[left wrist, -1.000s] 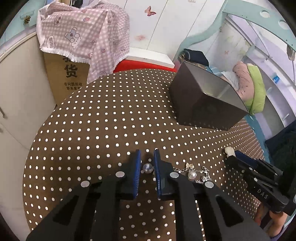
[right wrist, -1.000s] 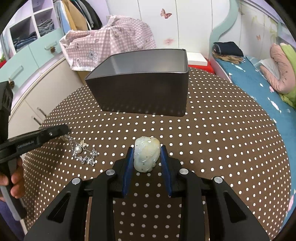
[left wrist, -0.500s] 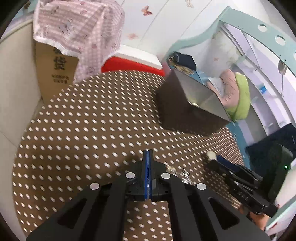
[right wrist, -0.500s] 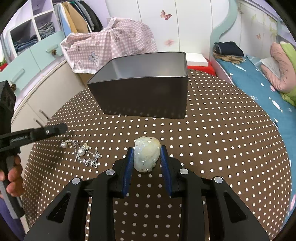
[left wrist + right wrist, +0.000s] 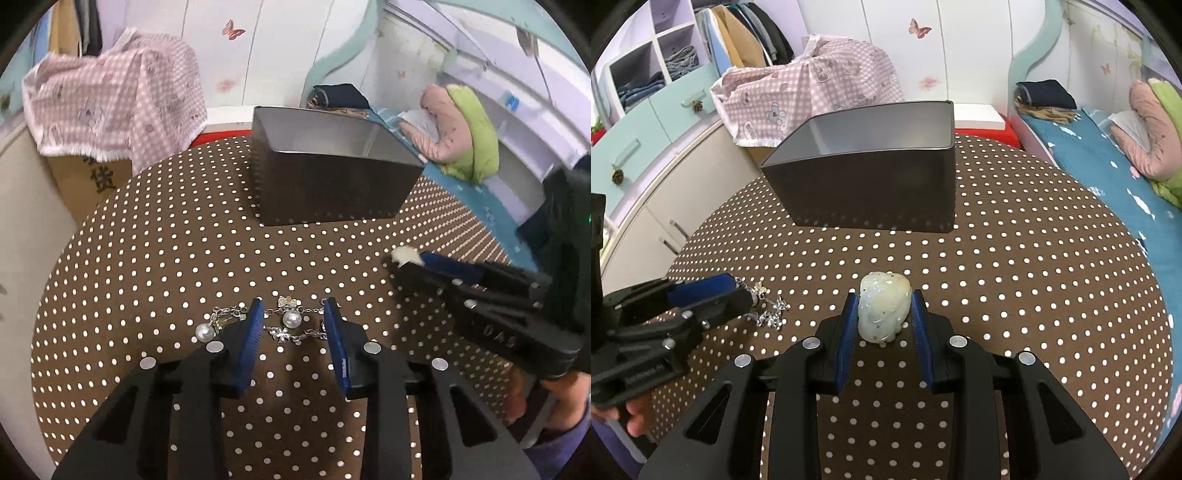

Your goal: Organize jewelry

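On the far left in the left wrist view, a cardboard box [image 5: 92,177] under a pink checked cloth [image 5: 118,96] carries dark printed Chinese characters, one reading "货"; the rest is hidden by the cloth. Lower down, the left gripper [image 5: 293,314] reaches forward low over the brown polka-dot tablecloth [image 5: 166,258], its blue-padded jaws spread wide on either side of a silver chain bracelet [image 5: 284,325] lying flat on the cloth. One pearl sits between the jaws; a second pearl [image 5: 205,332] lies just outside the left finger. Small white lettering on the inner face of its right pad is too small to read. Beyond, in the middle of the table, stands an open dark grey metal box [image 5: 332,177]. To the right, the right gripper [image 5: 410,258] comes in from the side, held in a hand [image 5: 535,402], with "DAS" embossed on its black body. Its jaws pinch a pale green-white carved jade stone [image 5: 884,310], held upright just above the tablecloth, in front of the box.
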`<state>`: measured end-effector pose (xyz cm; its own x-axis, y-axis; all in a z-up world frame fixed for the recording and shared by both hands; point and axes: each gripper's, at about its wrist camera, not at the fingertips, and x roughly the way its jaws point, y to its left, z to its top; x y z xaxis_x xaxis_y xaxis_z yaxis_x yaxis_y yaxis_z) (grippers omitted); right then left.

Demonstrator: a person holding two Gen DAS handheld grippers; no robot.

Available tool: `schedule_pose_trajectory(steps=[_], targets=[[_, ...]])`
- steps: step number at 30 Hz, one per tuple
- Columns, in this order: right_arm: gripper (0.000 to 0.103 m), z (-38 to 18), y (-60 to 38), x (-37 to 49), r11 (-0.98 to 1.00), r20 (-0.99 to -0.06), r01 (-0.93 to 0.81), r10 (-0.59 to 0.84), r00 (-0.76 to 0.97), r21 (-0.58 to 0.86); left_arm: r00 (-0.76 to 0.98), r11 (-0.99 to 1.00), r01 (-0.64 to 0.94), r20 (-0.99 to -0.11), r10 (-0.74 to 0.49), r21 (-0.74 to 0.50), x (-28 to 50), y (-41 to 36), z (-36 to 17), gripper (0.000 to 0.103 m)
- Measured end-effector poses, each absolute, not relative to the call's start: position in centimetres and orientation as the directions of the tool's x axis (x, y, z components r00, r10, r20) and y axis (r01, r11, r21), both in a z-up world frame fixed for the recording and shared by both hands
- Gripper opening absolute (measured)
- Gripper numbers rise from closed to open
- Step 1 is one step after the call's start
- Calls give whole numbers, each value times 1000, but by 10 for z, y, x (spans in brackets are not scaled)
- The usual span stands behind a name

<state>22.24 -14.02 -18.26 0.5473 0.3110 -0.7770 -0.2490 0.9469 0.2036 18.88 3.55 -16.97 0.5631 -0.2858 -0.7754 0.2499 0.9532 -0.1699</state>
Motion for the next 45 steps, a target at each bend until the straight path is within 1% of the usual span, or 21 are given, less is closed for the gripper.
schedule_pose_trajectory(steps=[2, 4, 5, 10, 14, 16, 19, 25, 32, 36, 39, 45], targets=[[29, -182, -141, 223, 947, -777, -249, 312, 546, 205, 553, 955, 251, -786, -275, -157, 191, 32, -173, 22], [29, -182, -142, 223, 947, -777, -249, 312, 547, 205, 553, 960, 246, -794, -252, -133, 190, 28, -174, 12], [29, -182, -143, 223, 946, -777, -249, 314, 546, 207, 559, 962, 247, -795, -237, -114, 190, 26, -175, 10], [29, -181, -143, 222, 946, -774, -251, 314, 550, 205, 571, 962, 240, -782, -250, -132, 188, 34, -169, 9], [29, -177, -142, 221, 944, -767, -256, 320, 557, 208, 577, 948, 262, -758, -305, -182, 186, 47, -152, 9], [29, -171, -142, 219, 942, -758, -261, 326, 564, 211, 570, 930, 282, -739, -360, -236, 186, 54, -140, 9], [29, -163, -145, 218, 938, -745, -266, 340, 574, 223, 573, 915, 285, -715, -401, -285, 187, 62, -126, 9], [29, -143, -150, 218, 934, -717, -270, 354, 601, 234, 583, 868, 325, -643, -497, -375, 189, 69, -96, 9], [29, -123, -153, 231, 935, -691, -269, 353, 631, 232, 603, 863, 356, -617, -506, -359, 206, 58, -73, 9], [29, -107, -153, 246, 936, -667, -269, 351, 657, 227, 589, 856, 351, -622, -517, -379, 234, 50, -73, 9], [29, -98, -149, 263, 936, -654, -272, 350, 670, 223, 573, 862, 333, -644, -507, -382, 260, 41, -79, 9], [29, -99, -139, 293, 939, -662, -279, 340, 668, 201, 527, 862, 302, -682, -506, -407, 299, 31, -99, 10]])
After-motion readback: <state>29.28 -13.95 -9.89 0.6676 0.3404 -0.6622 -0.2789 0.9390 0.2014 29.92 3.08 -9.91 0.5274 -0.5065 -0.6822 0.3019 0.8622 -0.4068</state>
